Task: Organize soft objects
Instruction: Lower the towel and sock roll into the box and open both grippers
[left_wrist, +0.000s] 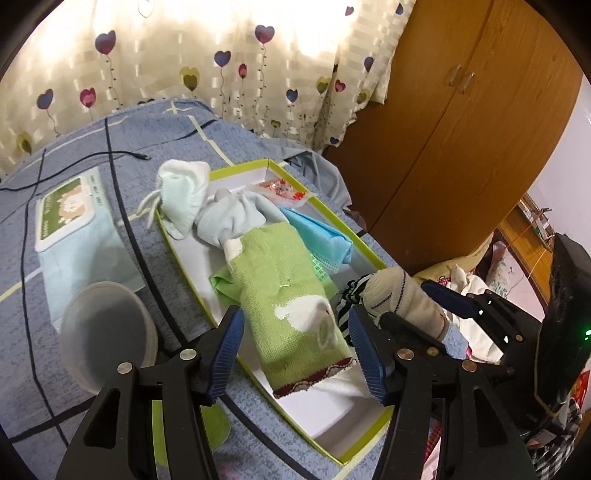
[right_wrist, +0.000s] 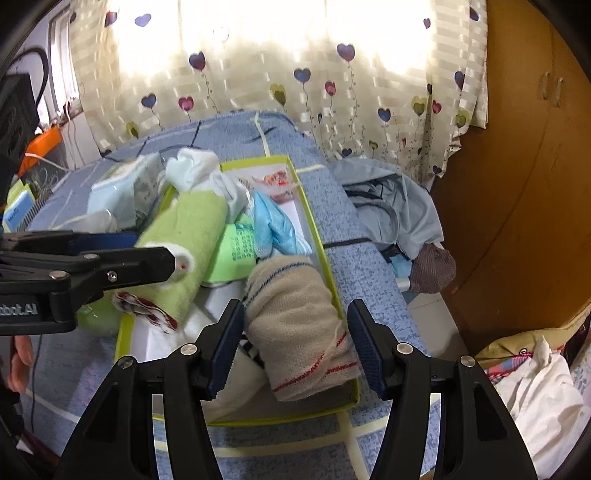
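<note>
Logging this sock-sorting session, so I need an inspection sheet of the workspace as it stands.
Surface: blue bedspread.
Job's things: green-rimmed box holding green sock, beige sock, pale rolled socks.
Clutter: wipes pack, plastic cup, grey garment.
Grippers: left gripper open astride green sock; right gripper open around beige sock.
Cables: black cable across the bedspread.
Surroundings: heart-print curtain, wooden wardrobe.

Home bedroom: bed, heart-print curtain, wooden wardrobe.
</note>
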